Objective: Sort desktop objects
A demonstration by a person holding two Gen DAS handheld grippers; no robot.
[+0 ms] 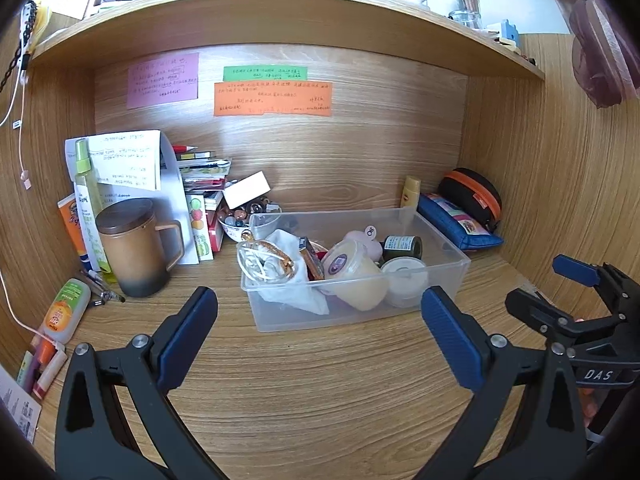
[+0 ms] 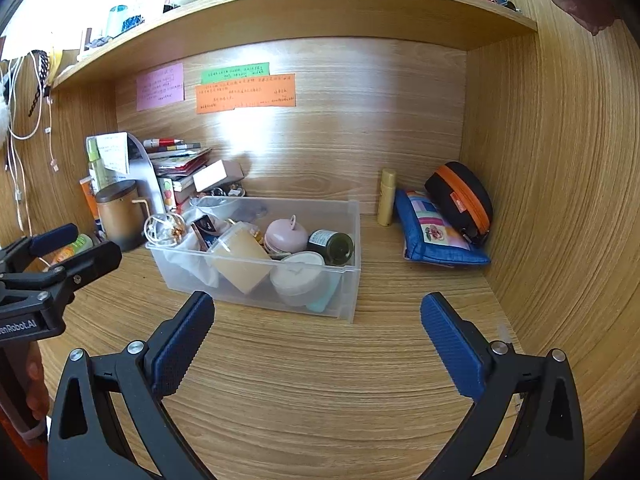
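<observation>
A clear plastic bin [image 1: 452,276] [image 2: 352,240] sits mid-desk, holding a pale yellow tub [image 1: 354,276] [image 2: 240,260], a dark green jar [image 1: 402,247] [image 2: 332,246], a white round lid [image 1: 404,274] [image 2: 298,272], a pink round case [image 2: 286,234] and crumpled white cloth [image 1: 288,276]. My left gripper [image 1: 320,312] stands open just short of the bin, nothing between its blue pads. My right gripper [image 2: 316,320] is open too, in front of the bin's right corner. Each gripper shows at the edge of the other's view.
A brown lidded mug [image 1: 136,246] [image 2: 118,212], spray bottle [image 1: 90,208], books and papers crowd the back left. A blue pouch [image 1: 456,218] [image 2: 436,236], black-orange case [image 1: 472,196] [image 2: 460,200] and yellow tube [image 2: 387,198] lie back right. Wooden walls and a shelf enclose the desk.
</observation>
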